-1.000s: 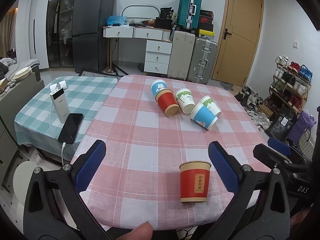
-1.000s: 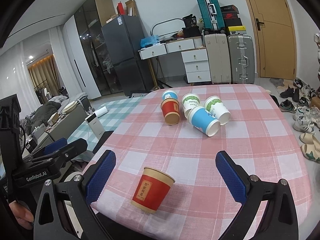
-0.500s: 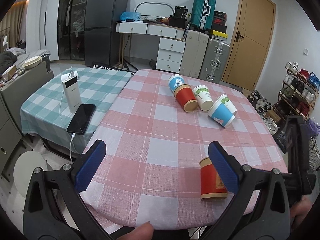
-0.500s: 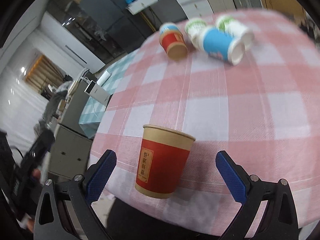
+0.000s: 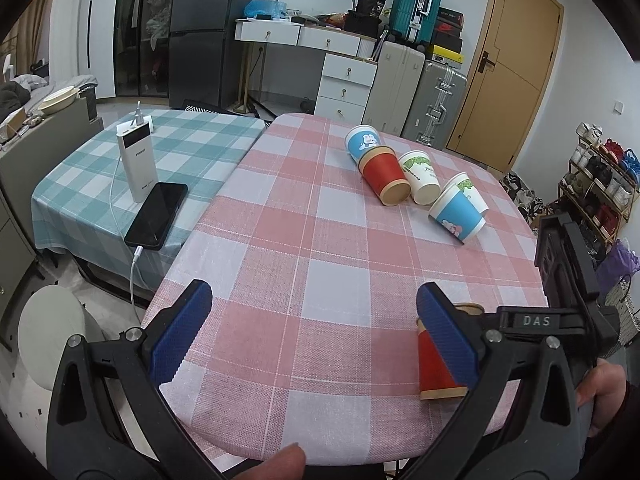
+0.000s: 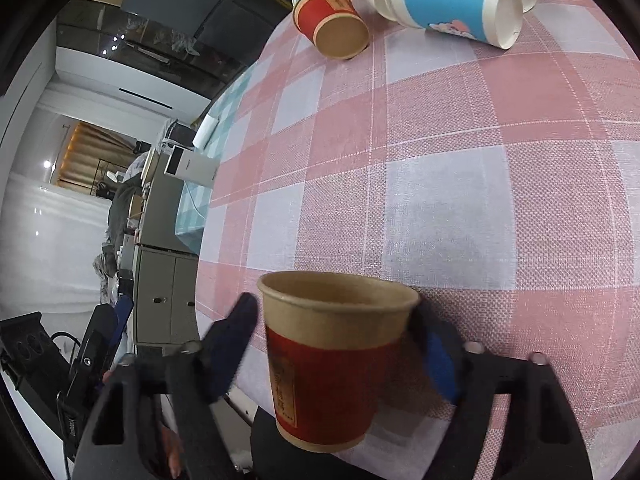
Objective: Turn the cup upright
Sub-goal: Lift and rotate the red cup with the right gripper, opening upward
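Right tongs [image 6: 336, 344] level at table edge, pads flanking upright red cup [image 6: 328, 364], contact unclear; left tongs [image 5: 312, 336] wide open, empty.

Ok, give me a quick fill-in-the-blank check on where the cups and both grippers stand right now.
1. The near red cup stands ____ at the table's front edge.
2. The right gripper has its pads on either side of that cup, while the left gripper is ____.
3. The far red cup lies on its ____ among the other cups.
4. The phone rests on the ____ checked cloth.

Missing words: upright; open; side; green
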